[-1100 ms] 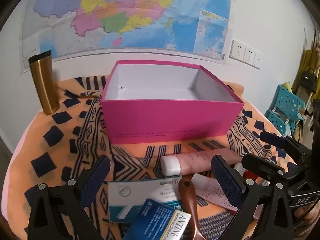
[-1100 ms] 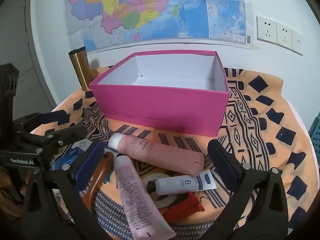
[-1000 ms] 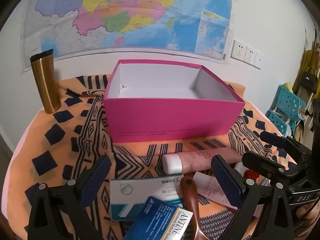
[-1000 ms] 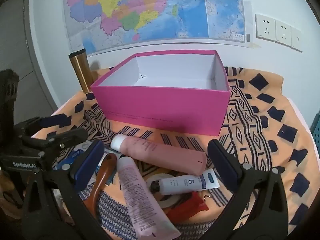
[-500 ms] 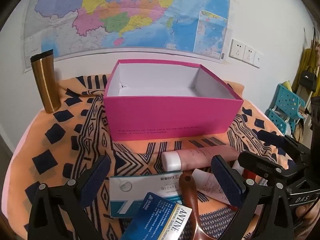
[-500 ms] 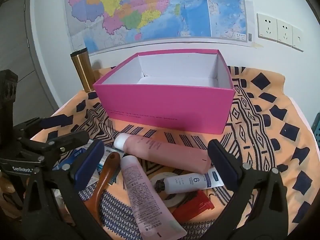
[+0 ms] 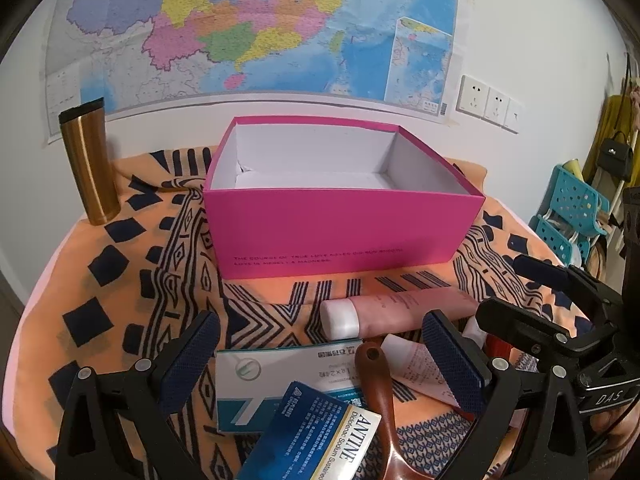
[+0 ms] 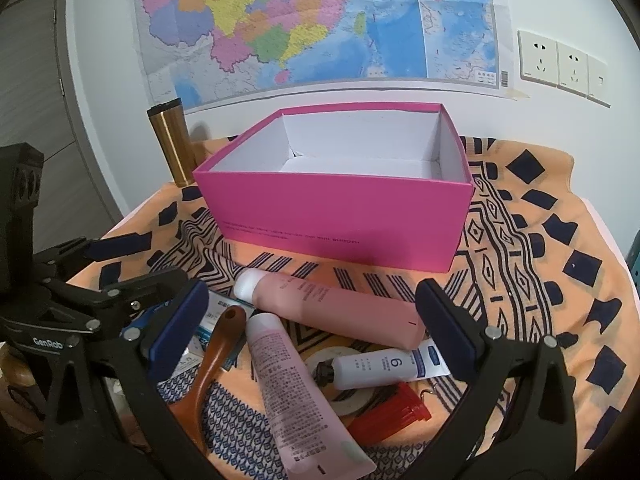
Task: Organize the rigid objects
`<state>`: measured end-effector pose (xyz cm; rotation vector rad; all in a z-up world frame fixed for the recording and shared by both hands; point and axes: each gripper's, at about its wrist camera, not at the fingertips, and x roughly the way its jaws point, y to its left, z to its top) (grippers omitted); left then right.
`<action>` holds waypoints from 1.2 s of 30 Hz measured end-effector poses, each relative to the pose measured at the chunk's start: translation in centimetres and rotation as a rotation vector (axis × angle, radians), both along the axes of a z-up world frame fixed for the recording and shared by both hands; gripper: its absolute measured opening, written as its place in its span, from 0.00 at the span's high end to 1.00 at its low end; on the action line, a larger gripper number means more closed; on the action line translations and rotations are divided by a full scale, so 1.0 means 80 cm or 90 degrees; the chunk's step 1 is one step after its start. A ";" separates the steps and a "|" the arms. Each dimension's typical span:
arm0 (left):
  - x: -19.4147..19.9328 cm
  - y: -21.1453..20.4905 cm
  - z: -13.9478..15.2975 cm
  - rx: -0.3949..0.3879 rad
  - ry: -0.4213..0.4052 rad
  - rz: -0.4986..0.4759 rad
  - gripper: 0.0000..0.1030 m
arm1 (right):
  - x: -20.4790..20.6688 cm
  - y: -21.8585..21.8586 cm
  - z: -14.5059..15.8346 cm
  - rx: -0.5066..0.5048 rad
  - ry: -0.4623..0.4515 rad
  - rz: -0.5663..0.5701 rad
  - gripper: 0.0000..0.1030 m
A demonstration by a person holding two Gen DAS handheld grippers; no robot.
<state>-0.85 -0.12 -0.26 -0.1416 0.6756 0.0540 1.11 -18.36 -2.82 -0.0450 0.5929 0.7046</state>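
An empty pink box stands open at the middle of the table. In front of it lie a large pink tube, a slim pink tube, a small white tube, a red item, a tape roll, a brown brush handle, a white-teal carton and a blue carton. My left gripper is open above the cartons. My right gripper is open above the tubes. Neither holds anything.
A gold tumbler stands at the back left by the wall. An orange patterned cloth covers the table. A map and wall sockets are behind. Blue stools stand to the right.
Both grippers have drifted slightly; the box and items shift a little in view. Nothing has been taken hold of or moved.
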 end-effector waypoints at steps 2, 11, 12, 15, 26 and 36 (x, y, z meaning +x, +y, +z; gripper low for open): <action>0.000 0.000 0.000 0.001 0.000 0.001 0.00 | 0.001 0.000 0.000 -0.001 0.000 0.001 0.00; -0.002 -0.003 0.000 0.000 -0.001 -0.001 0.00 | 0.003 0.000 -0.001 0.005 0.002 0.003 0.00; -0.002 -0.002 -0.001 0.001 -0.001 0.000 0.00 | 0.003 -0.001 -0.002 0.005 0.002 0.003 0.00; -0.002 -0.003 -0.001 0.000 -0.001 -0.002 0.00 | 0.004 -0.004 -0.003 0.009 0.004 0.004 0.00; -0.003 -0.006 0.000 0.001 -0.001 -0.003 0.00 | 0.003 -0.004 -0.004 0.010 0.005 0.002 0.00; -0.009 -0.009 0.000 -0.001 -0.009 -0.006 0.00 | 0.003 -0.004 -0.005 0.019 0.010 0.008 0.00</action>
